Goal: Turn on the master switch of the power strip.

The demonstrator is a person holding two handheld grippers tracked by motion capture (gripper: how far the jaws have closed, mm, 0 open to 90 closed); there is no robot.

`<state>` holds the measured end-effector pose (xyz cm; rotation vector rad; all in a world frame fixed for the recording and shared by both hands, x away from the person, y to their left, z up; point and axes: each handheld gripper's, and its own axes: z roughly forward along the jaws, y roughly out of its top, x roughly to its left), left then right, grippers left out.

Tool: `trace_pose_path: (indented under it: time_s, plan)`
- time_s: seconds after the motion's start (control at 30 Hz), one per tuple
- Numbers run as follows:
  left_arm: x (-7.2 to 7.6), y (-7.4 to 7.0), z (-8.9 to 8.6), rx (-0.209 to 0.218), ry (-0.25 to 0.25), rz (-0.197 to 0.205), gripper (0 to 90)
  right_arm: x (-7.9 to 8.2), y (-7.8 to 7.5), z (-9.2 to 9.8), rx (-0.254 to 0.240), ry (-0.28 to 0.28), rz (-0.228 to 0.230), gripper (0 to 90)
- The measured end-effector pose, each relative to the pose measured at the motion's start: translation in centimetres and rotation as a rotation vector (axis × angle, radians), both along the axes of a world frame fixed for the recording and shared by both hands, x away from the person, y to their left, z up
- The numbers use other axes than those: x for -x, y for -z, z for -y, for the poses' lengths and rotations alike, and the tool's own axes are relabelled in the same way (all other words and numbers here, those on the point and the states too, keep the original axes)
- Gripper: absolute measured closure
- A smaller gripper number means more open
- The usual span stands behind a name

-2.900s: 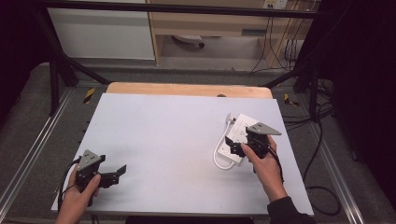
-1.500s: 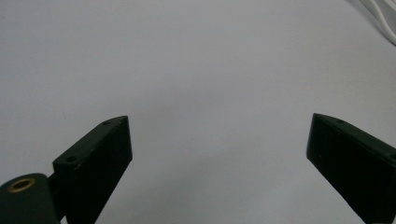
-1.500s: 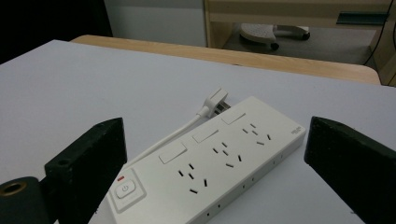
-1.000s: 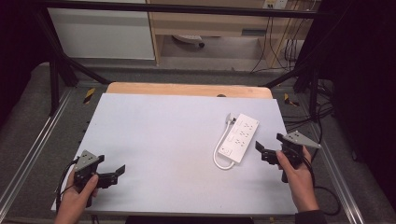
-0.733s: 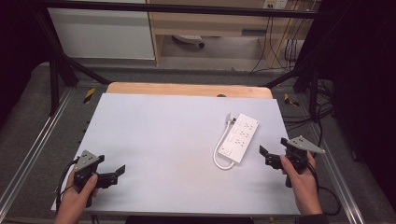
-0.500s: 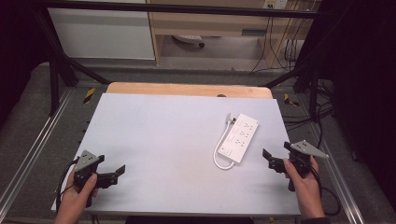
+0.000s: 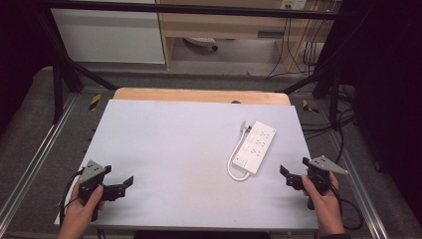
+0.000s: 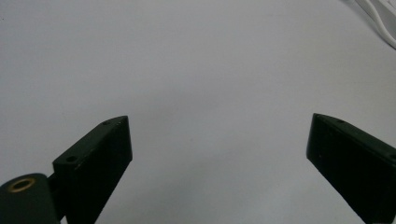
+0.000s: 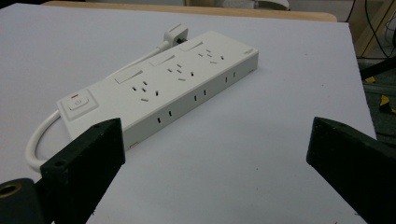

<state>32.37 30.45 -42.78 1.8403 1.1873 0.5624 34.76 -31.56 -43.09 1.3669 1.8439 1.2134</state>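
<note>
High view: my right tongs (image 7: pixel 290 177) gape empty near the power strip (image 7: pixel 257 146) on the surface (image 7: pixel 169 144); left tongs (image 7: pixel 122 186) gape too, well apart.

A lab: framed test table (image 7: pixel 164 134), cables (image 7: pixel 291 45) behind.

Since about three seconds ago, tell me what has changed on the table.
The right gripper let go of the power strip and drew back toward the person and the table's right edge; its jaws now stand open and empty. The power strip lies flat on the table where it was. The left gripper stayed put, open.
</note>
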Motion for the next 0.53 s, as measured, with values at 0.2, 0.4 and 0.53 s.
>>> trace_pose_path:
  time_s: [0.2,0.4,0.53]
  plan:
    - [0.0,0.0,0.0,-0.001,0.003,0.0,7.0,-0.3,1.0,-0.4,0.02,-0.008,-0.043,4.9]
    - [0.0,0.0,0.1,-0.003,0.004,0.0,7.0,-1.3,1.9,-1.3,0.051,0.003,-0.093,5.2]
    - [0.0,0.0,0.1,-0.003,0.004,0.0,7.0,-2.1,2.4,-1.8,0.103,0.008,-0.116,4.9]
